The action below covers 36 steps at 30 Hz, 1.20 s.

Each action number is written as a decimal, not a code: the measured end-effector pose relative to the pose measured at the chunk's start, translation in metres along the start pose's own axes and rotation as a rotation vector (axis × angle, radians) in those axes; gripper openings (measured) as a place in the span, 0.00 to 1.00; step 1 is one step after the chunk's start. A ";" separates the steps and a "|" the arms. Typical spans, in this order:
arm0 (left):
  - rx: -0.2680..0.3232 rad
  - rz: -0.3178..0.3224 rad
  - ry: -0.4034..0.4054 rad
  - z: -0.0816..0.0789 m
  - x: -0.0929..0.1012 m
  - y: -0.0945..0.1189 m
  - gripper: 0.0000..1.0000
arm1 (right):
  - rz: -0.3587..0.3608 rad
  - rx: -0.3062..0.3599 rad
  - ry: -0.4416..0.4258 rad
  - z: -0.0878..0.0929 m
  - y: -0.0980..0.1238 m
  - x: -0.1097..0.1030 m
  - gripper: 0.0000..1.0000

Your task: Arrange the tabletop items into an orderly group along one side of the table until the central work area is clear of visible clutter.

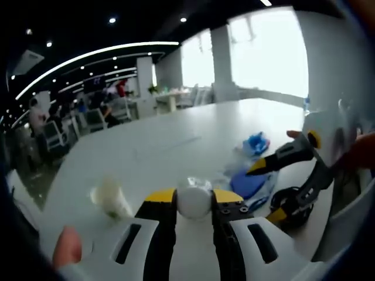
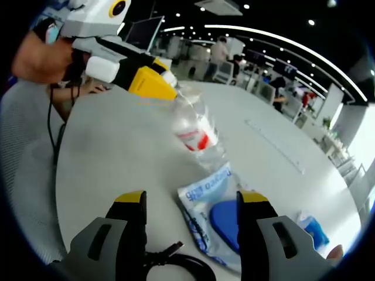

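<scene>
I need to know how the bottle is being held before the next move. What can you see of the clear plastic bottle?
The clear plastic bottle is see-through, with a white and red label. It tilts above the white table, its white cap gripped between the left gripper's yellow-tipped fingers. Its base hangs near the blue-and-white packet.

A large white table (image 1: 193, 146) stretches toward bright windows (image 1: 266, 50) at one o'clock in the left gripper view. A black ceiling (image 1: 76, 23) carries curved light strips (image 1: 88, 55) and small spotlights. At ten o'clock stand white chairs (image 1: 55, 137), desks and distant people; a white pillar (image 1: 145, 73) rises behind.
</scene>
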<state>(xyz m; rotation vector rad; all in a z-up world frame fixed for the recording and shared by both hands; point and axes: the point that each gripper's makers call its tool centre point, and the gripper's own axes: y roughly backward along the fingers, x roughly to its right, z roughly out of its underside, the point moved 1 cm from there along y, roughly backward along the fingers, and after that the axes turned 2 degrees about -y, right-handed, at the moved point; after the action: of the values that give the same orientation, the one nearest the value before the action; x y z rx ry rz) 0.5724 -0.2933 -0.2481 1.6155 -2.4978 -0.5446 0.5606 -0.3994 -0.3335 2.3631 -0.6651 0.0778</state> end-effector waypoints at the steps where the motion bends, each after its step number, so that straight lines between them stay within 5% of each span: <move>1: 0.004 0.002 -0.007 -0.004 0.000 0.000 0.20 | 0.001 0.001 -0.004 0.000 0.001 0.000 0.62; 18: -0.011 0.094 -0.033 -0.040 -0.009 -0.046 0.20 | 0.038 0.013 -0.135 0.017 0.030 0.007 0.62; 24: -0.009 0.119 -0.018 -0.045 -0.009 -0.062 0.20 | 0.068 0.038 -0.220 0.019 0.047 0.005 0.63; 36: 0.006 0.204 0.006 -0.047 -0.011 -0.072 0.20 | 0.071 0.018 -0.255 0.028 0.059 -0.009 0.62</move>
<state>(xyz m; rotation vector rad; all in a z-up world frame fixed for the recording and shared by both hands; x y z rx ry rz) 0.6524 -0.3208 -0.2288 1.3396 -2.6208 -0.5054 0.5211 -0.4512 -0.3222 2.3882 -0.8724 -0.1910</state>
